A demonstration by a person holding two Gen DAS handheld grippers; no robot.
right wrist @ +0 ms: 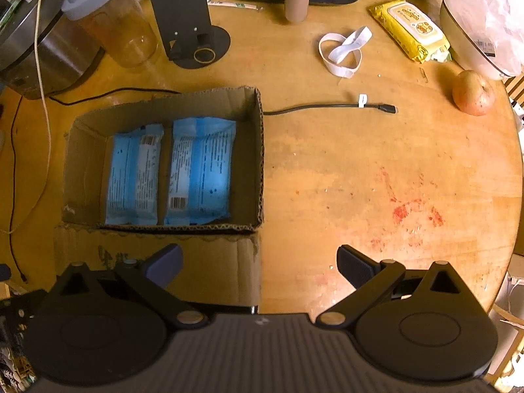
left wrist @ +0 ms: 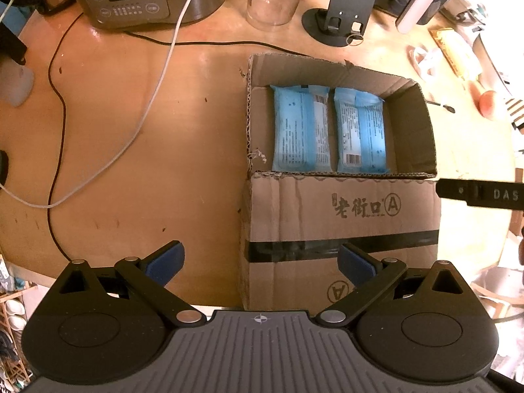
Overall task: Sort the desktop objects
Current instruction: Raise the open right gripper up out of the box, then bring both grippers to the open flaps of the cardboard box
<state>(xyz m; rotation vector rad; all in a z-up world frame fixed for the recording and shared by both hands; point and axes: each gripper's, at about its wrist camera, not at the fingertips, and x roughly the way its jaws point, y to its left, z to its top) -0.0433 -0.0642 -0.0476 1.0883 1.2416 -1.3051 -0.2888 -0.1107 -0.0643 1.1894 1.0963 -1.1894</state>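
Right wrist view is showing the bench [right wrist: 360, 170] spreading wide and round, its far rim crowded with appliances and its right half lying mostly bare. Next in size, the box [right wrist: 163, 229] is sitting open on the left part of the bench, and two blue packs [right wrist: 134, 177] [right wrist: 199, 170] are lying flat inside it, side by side and nearly touching. That much of the sorting looks done, I'd judge. Loose things are waiting outside the box: the yellow wipes [right wrist: 409, 29] near the far rim, the apple [right wrist: 473, 93] close to the right edge, the white band [right wrist: 344, 52] between them and the box, and the black cable [right wrist: 327, 107] trailing out from behind the box wall.

The right hand-held gripper [right wrist: 258, 265] is hovering with jaws spread wide and gripping nothing, over the box's near right corner. The left hand-held gripper [left wrist: 262, 262] is likewise gaping and empty, low before the box front. Room is lying open to the right of the box; the apple's nearness to the edge is the one risk I'd watch.
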